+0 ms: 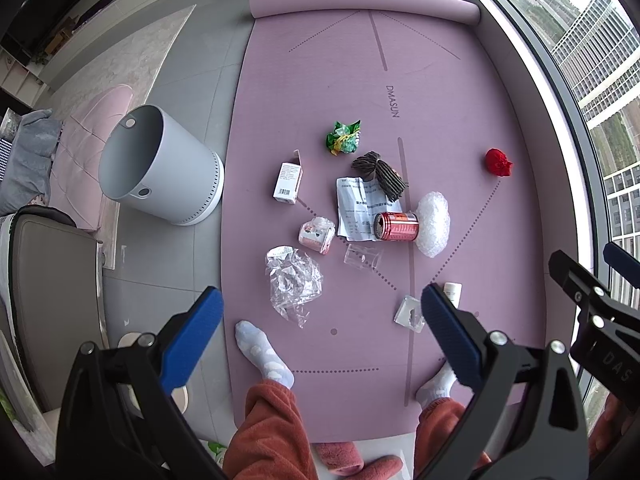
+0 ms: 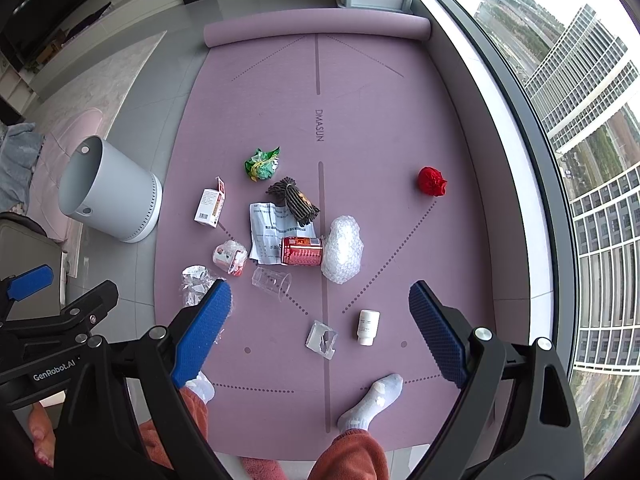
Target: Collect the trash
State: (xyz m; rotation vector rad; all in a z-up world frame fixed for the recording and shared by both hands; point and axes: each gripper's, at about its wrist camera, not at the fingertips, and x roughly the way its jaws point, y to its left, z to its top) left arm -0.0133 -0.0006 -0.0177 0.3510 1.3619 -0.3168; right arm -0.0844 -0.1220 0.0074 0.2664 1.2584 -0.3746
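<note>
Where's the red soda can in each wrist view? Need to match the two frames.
Left wrist: red can lies on its side right of centre, on the paper sheet, against the bubble wrap.
Right wrist: red can lies near centre, same neighbours.
Shared landmark: the grey bin, off the purple mat's left edge in both.
</note>
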